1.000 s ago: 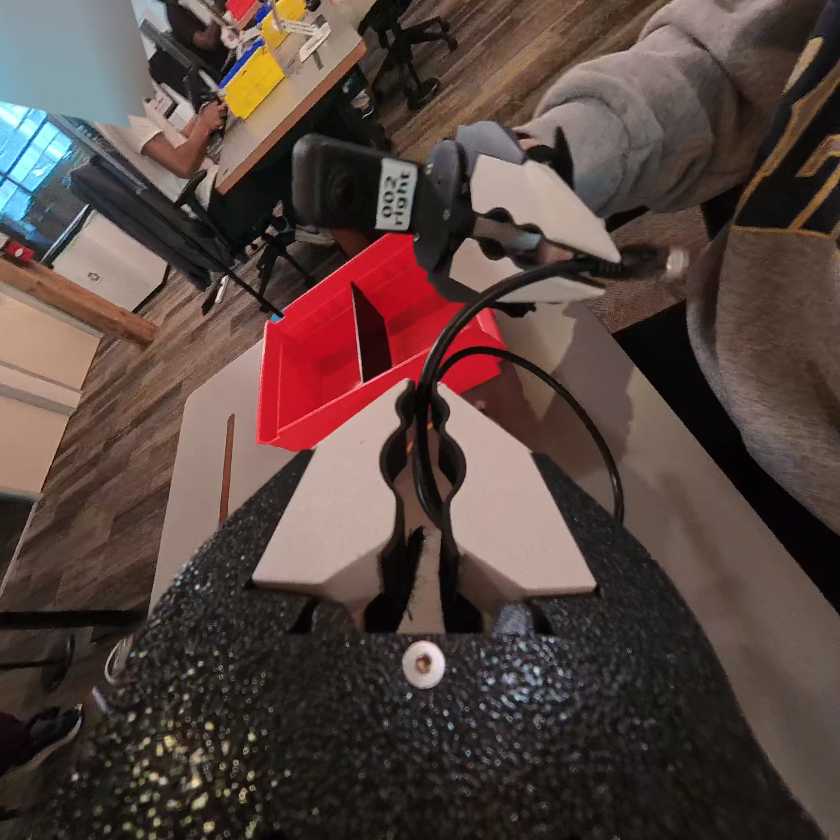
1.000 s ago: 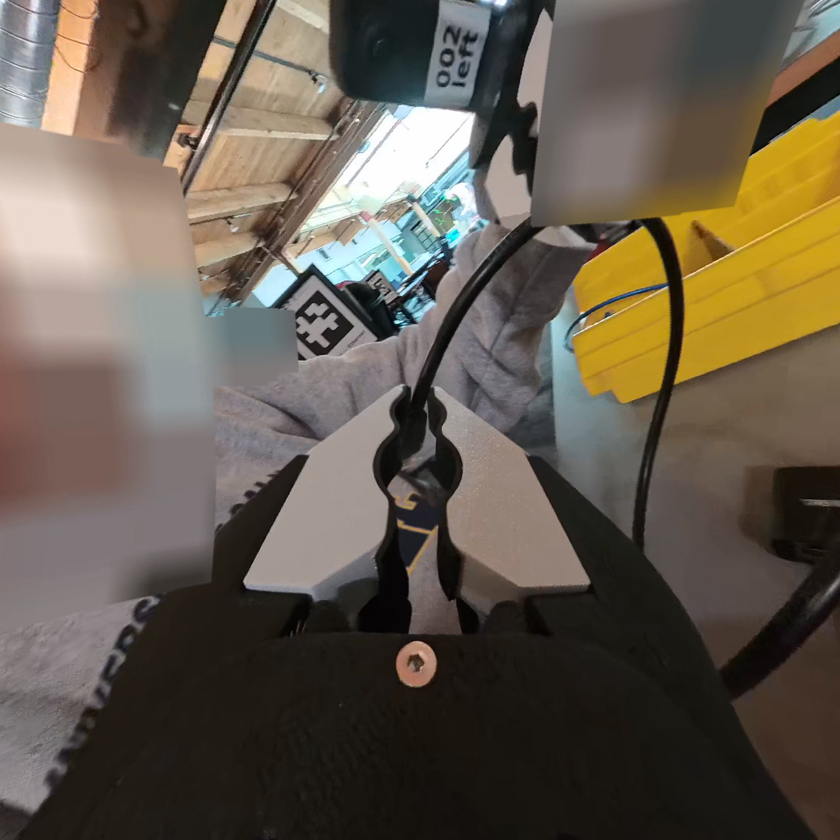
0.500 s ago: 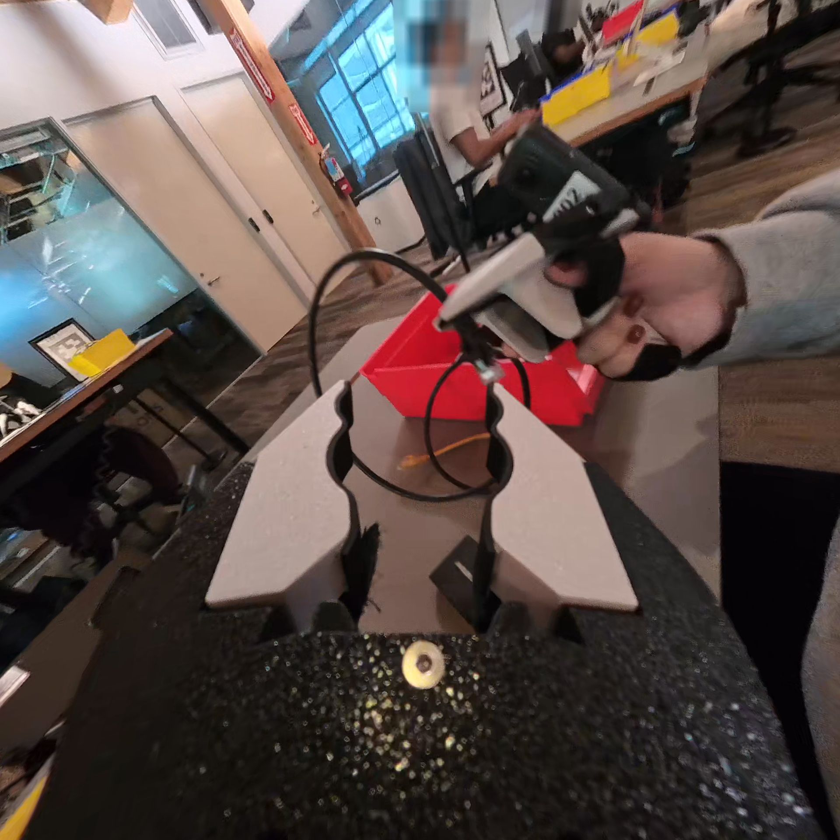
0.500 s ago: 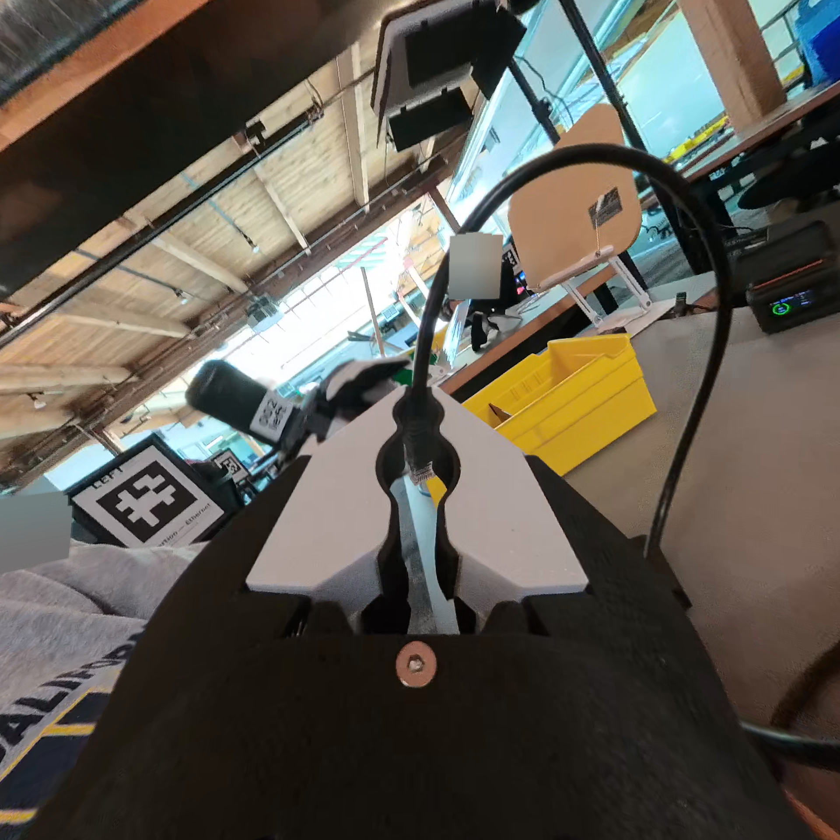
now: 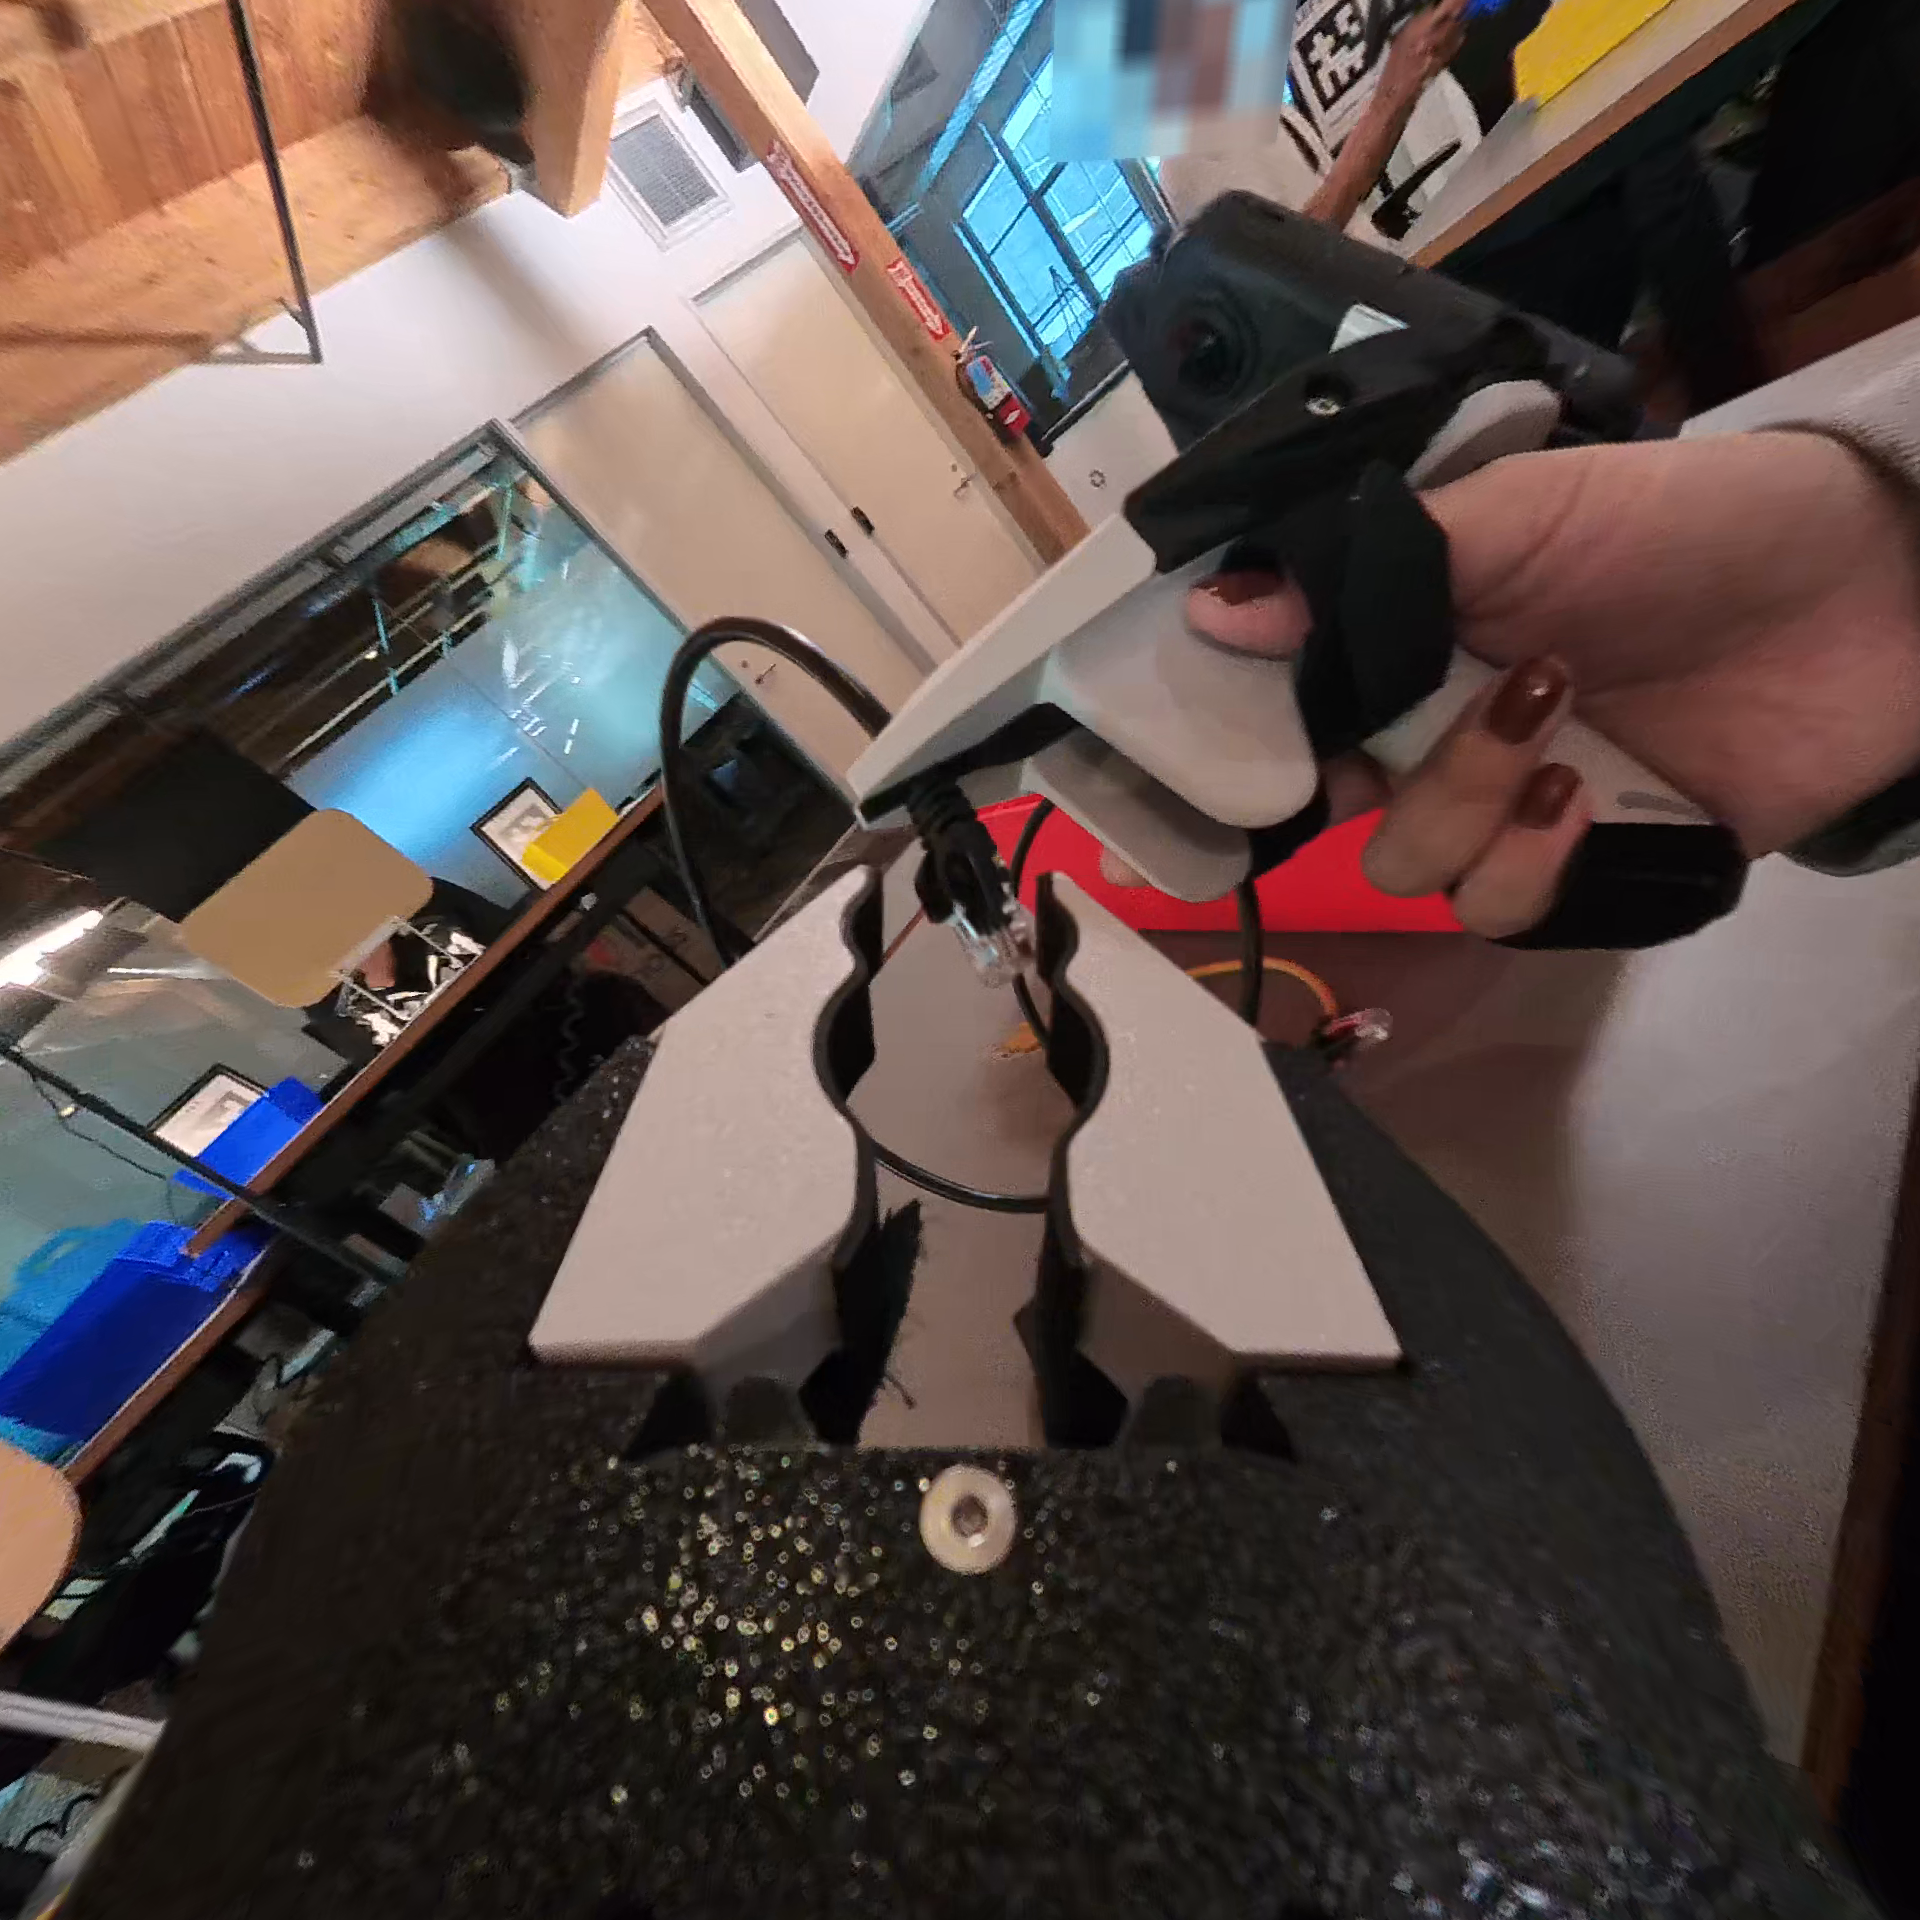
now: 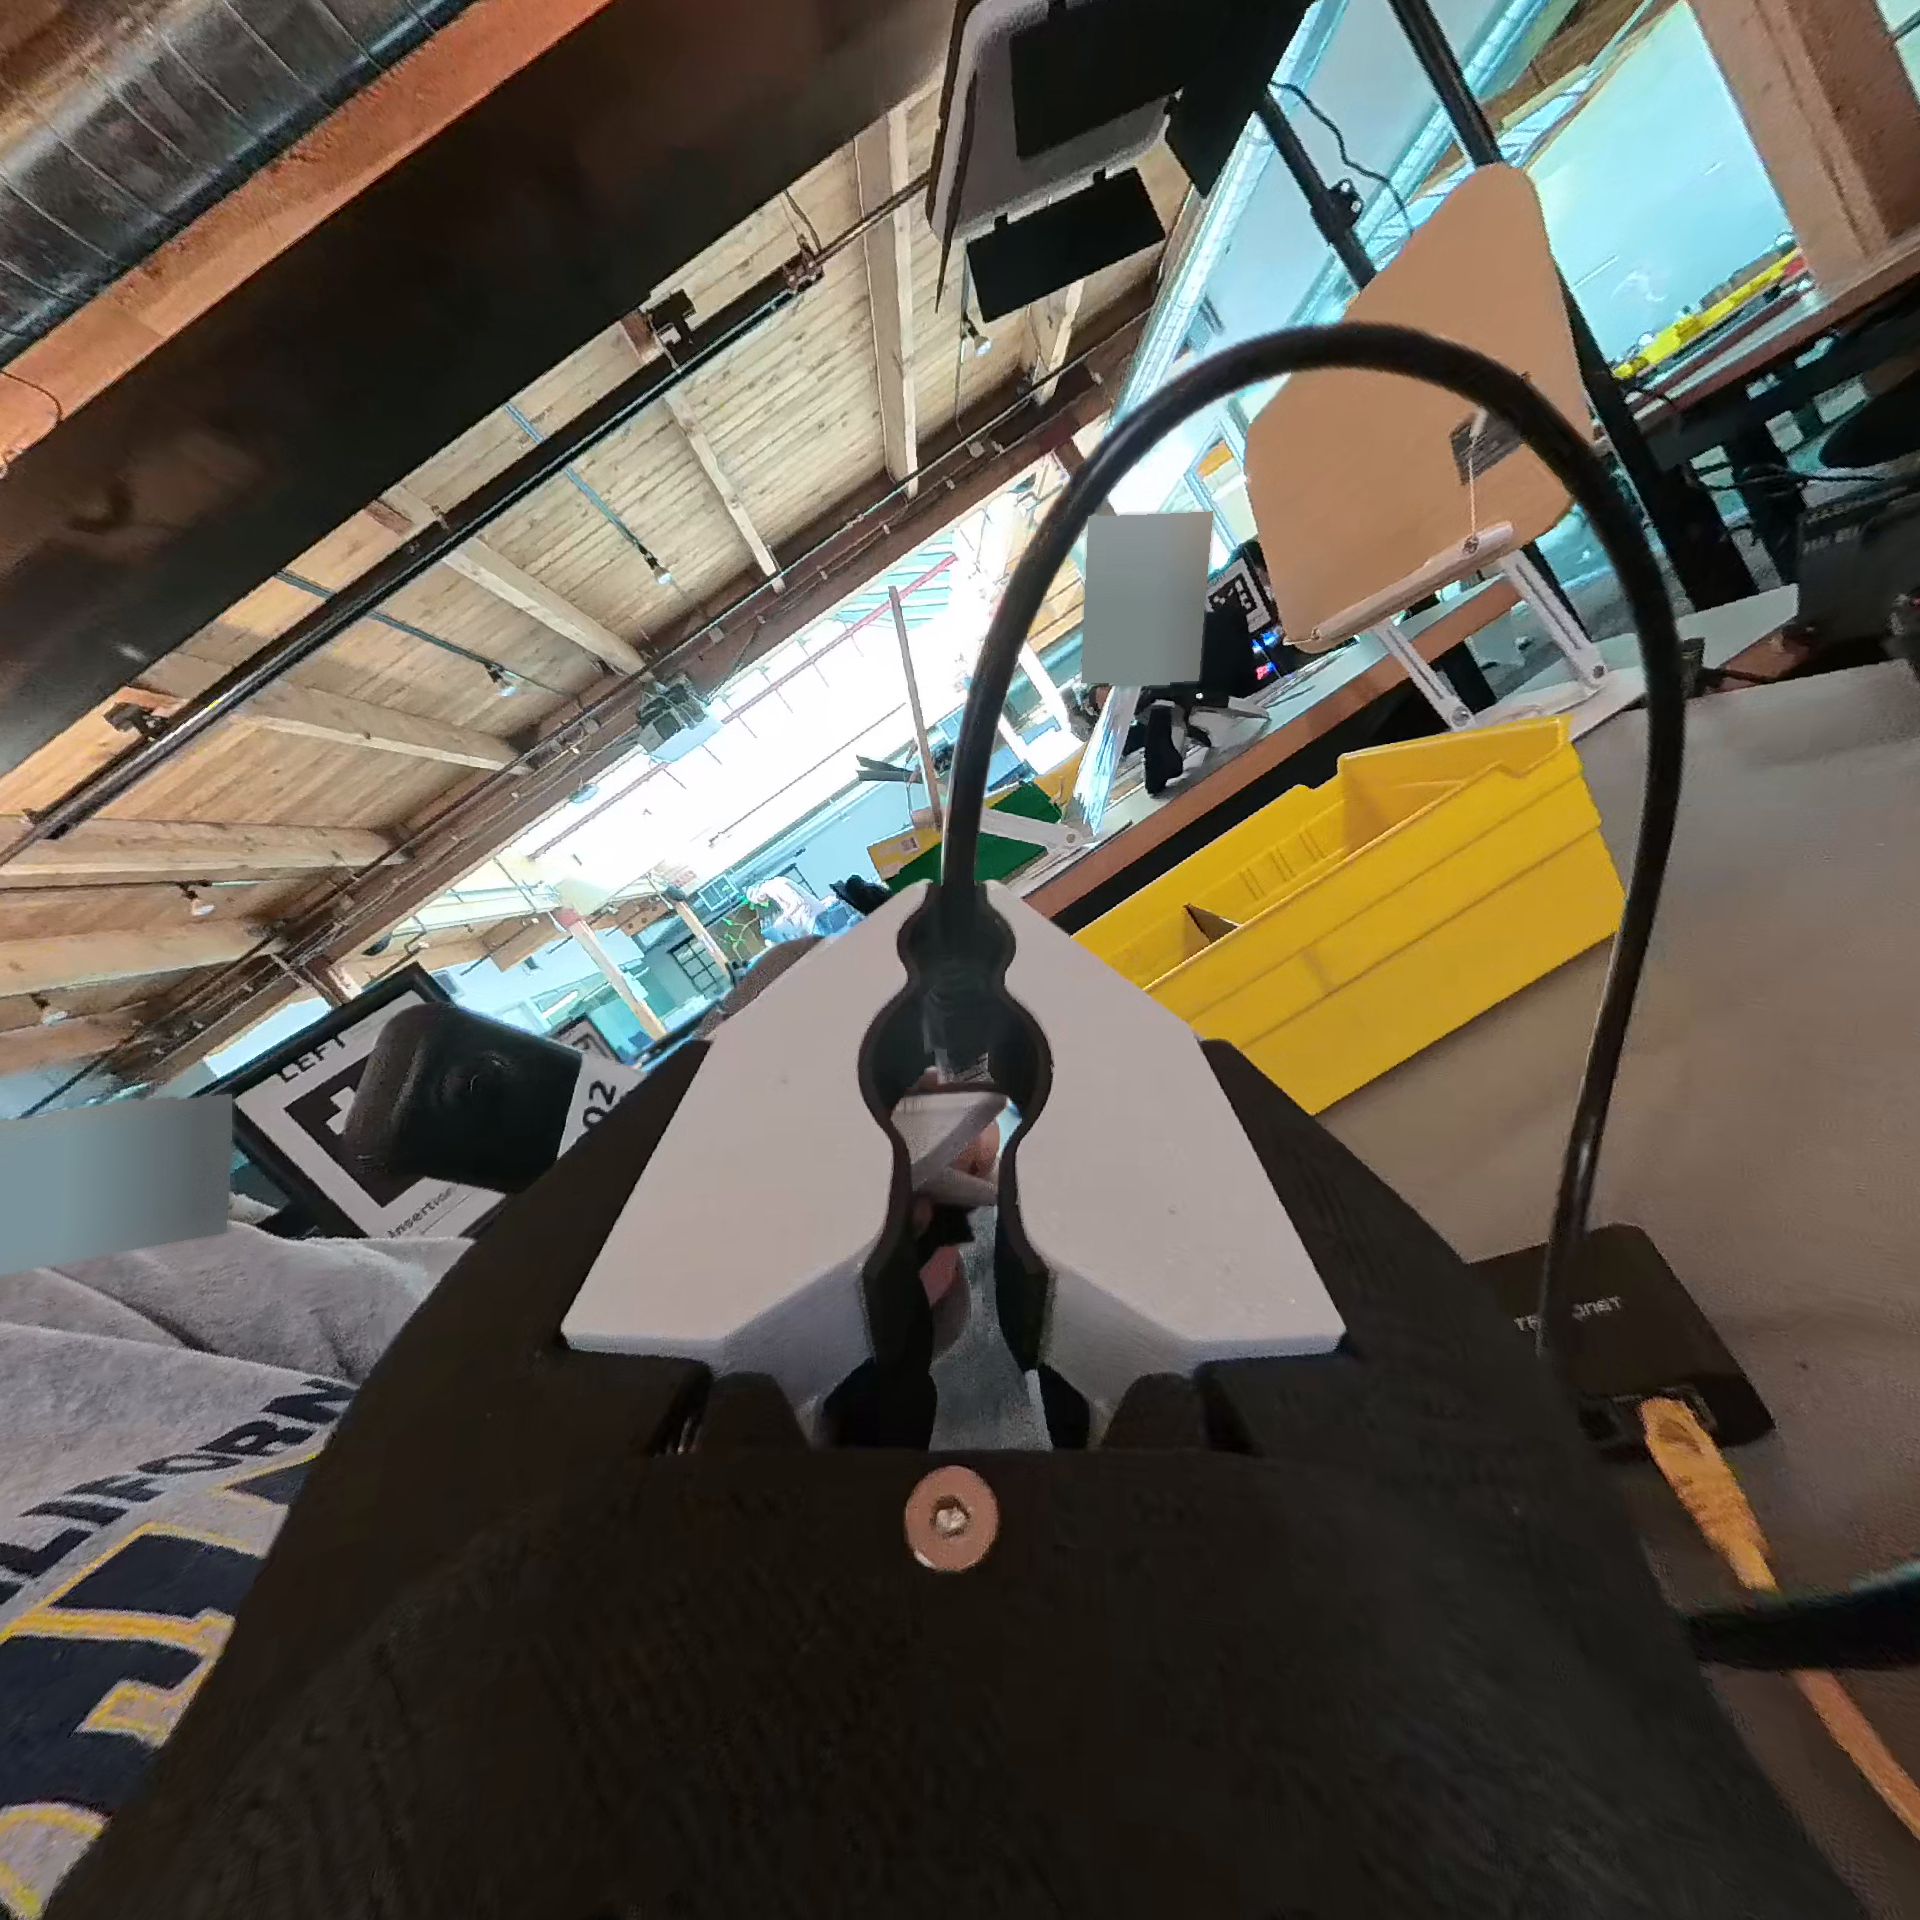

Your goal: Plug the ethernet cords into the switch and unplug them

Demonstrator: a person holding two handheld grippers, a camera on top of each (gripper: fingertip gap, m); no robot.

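While our right tongs (image 6: 956,935) pinch the black ethernet cord (image 6: 1299,353) just behind its plug (image 5: 982,930), our left tongs (image 5: 961,935) stand wide and empty; the cord arcs to the black switch (image 6: 1631,1340) on the table (image 6: 1766,935).

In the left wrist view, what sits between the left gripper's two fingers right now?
The left gripper is open and grips nothing. In its gap hangs the clear plug of the black ethernet cord, pinched in the right gripper; behind lies bare table.

Black cord (image 5: 727,675) loop, plug (image 5: 982,925) block gap between left tongs (image 5: 961,904).
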